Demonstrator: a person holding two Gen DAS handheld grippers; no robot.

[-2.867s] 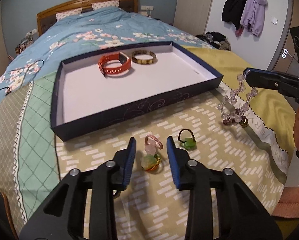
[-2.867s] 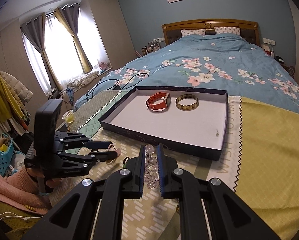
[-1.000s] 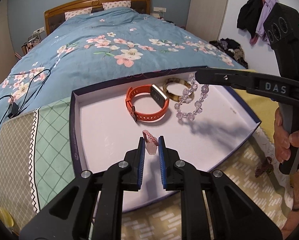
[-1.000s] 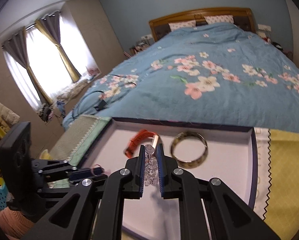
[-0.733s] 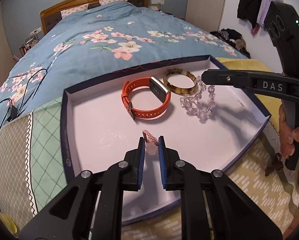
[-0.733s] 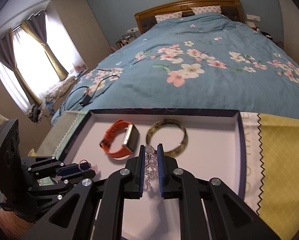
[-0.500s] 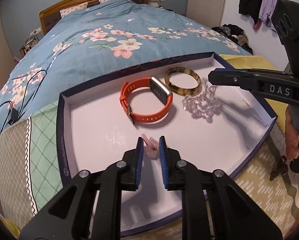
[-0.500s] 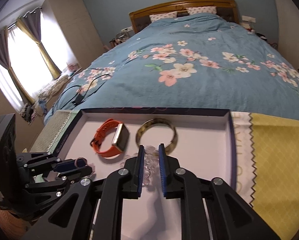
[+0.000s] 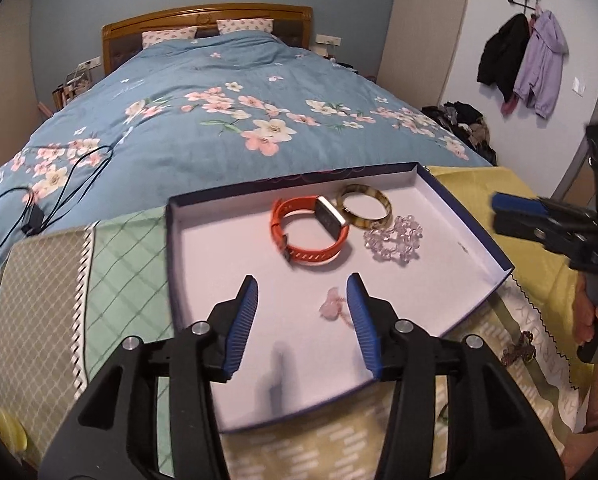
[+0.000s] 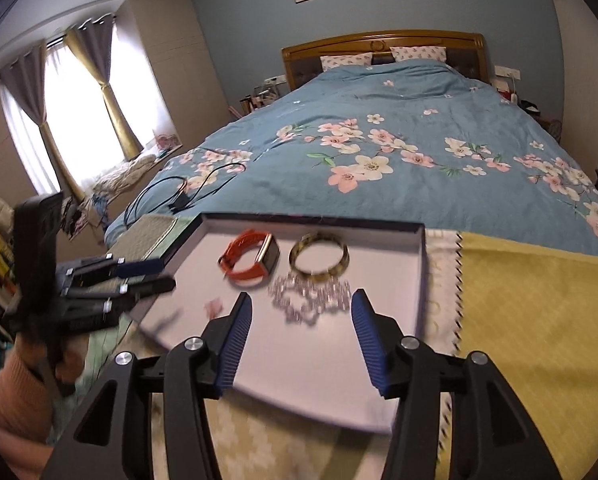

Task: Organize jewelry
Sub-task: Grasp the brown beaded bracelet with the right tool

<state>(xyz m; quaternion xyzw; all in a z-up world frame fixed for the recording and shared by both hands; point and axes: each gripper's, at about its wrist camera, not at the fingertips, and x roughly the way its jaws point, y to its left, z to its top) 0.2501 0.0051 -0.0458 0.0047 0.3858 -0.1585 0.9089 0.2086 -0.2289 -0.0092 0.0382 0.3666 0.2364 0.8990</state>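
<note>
A shallow navy tray (image 9: 473, 220) with a white floor lies on the bed. In it lie an orange watch (image 9: 309, 230), a tortoiseshell bangle (image 9: 363, 209), a clear bead bracelet (image 9: 393, 240) and a small pink ring (image 9: 333, 306). My left gripper (image 9: 302, 294) is open and empty, the pink ring just inside its right finger. My right gripper (image 10: 301, 312) is open and empty, above the near side of the bead bracelet (image 10: 309, 296). The tray (image 10: 423, 272), watch (image 10: 251, 260), bangle (image 10: 319, 258) and ring (image 10: 214, 306) show in the right wrist view too.
The tray rests on a yellow-green patterned cloth (image 9: 339, 440) at the foot of a blue floral bed (image 9: 235, 120). A dark beaded piece (image 9: 519, 350) lies on the cloth right of the tray. Black cables (image 9: 39, 208) lie at the left. The right gripper body (image 9: 551, 228) hovers right of the tray.
Both grippers have opened and drawn back. The pink ring now lies on the tray floor, and the bead bracelet lies beside the bangle.
</note>
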